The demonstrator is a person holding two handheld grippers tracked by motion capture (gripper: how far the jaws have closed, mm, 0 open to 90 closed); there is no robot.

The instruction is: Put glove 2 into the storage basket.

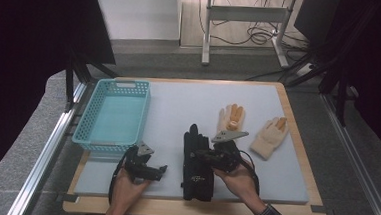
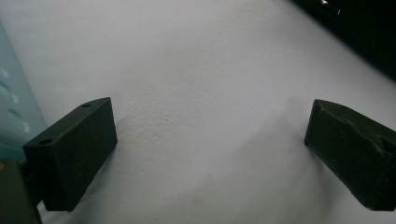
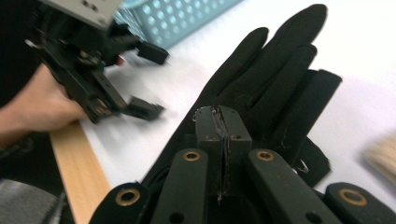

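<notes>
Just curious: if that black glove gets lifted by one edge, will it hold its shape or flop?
The black glove probably flops: it looks like thin fabric lying flat on the mat. It likely weighs little, and it shouldn't roll, though it may drag or bunch when pushed.

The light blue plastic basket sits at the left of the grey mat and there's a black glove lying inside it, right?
Not quite. The light blue plastic basket is at the left of the grey mat, but the black fabric glove lies on the mat beside it, as the high view shows.
</notes>
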